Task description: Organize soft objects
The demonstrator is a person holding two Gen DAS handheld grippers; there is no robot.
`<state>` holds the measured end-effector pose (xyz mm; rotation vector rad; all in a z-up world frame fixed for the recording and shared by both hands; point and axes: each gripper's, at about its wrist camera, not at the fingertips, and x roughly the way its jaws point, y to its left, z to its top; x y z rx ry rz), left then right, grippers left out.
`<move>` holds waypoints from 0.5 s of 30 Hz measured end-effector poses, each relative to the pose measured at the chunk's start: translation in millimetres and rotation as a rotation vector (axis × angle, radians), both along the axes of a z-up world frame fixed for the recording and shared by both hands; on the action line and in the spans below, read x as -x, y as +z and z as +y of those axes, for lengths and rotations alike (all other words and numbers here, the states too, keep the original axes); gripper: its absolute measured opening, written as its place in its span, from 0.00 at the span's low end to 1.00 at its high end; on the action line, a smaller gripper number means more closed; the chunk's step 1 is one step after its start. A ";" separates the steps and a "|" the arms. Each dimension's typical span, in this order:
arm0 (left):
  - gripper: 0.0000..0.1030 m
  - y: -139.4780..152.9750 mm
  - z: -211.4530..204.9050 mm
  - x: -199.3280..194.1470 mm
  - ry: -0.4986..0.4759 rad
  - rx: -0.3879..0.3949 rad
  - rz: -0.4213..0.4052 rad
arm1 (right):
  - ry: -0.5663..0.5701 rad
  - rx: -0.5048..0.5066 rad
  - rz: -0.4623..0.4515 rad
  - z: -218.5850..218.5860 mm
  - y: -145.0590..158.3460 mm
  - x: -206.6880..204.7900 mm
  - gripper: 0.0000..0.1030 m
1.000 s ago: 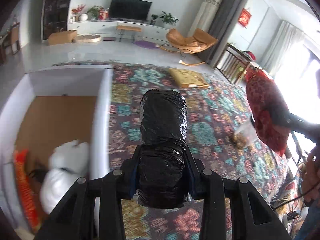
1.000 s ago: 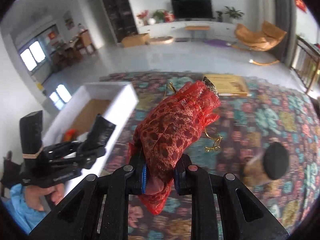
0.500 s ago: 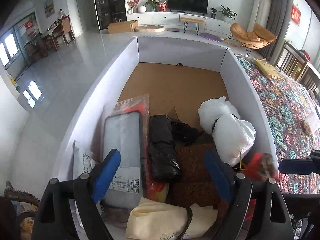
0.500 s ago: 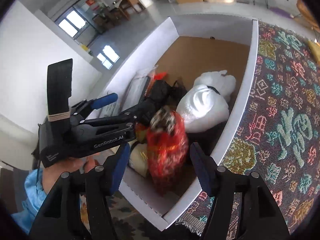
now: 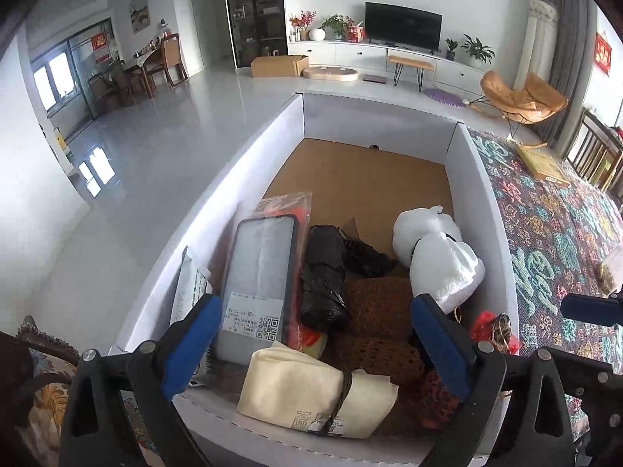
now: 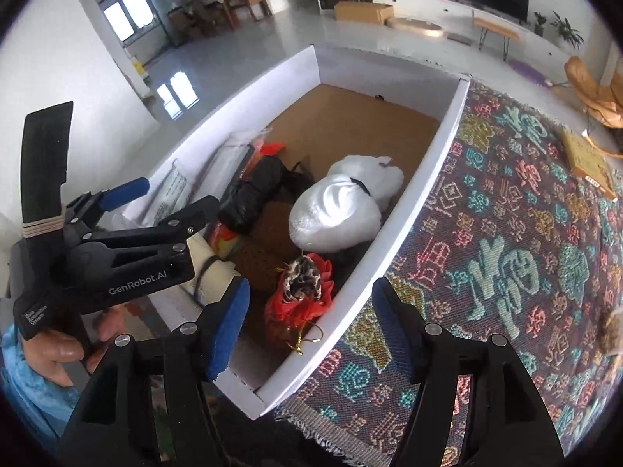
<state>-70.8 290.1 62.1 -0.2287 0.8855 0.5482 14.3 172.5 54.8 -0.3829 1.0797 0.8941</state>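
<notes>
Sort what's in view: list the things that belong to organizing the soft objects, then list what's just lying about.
Part of the job:
white box
black wrapped roll
red mesh pouch
white bundle
cream cloth bag

Lying about:
patterned cloth
flat yellow box
orange chair
cardboard carton

This is a home living room. A flat television [image 5: 403, 31] stands on a long white cabinet [image 5: 389, 56] with potted plants [image 5: 477, 46], a tan lounge chair [image 5: 521, 97] sits on the glossy pale floor [image 5: 155, 148], and a dining table with wooden chairs [image 5: 171, 58] stands by the windows.
</notes>
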 end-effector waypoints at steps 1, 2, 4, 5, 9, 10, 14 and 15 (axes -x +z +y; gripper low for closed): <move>0.95 -0.3 -3.4 -0.3 -0.003 -0.012 0.008 | 0.000 0.003 0.001 0.3 -1.1 -1.1 0.67; 0.95 0.0 -6.2 0.4 -0.003 -0.027 0.015 | -0.002 0.005 0.000 -0.1 -1.0 -0.8 0.67; 0.95 1.7 -11.2 2.3 0.002 -0.058 0.022 | -0.004 0.009 -0.003 -0.7 -0.6 -0.6 0.67; 0.95 3.7 -13.4 4.1 0.005 -0.065 0.023 | -0.006 0.013 -0.006 -0.4 -0.5 -0.2 0.67; 0.95 6.2 -15.2 8.2 0.030 -0.078 0.047 | -0.014 0.051 -0.019 1.8 -0.9 3.3 0.68; 0.95 6.2 -15.0 8.8 0.038 -0.078 0.060 | -0.014 0.059 -0.023 2.6 -0.9 4.9 0.71; 0.94 6.1 -13.6 13.2 0.055 -0.061 0.083 | -0.018 0.081 -0.030 7.1 1.0 11.6 0.71; 0.94 7.1 -13.9 15.3 0.055 -0.057 0.078 | -0.018 0.083 -0.027 8.1 1.9 13.1 0.71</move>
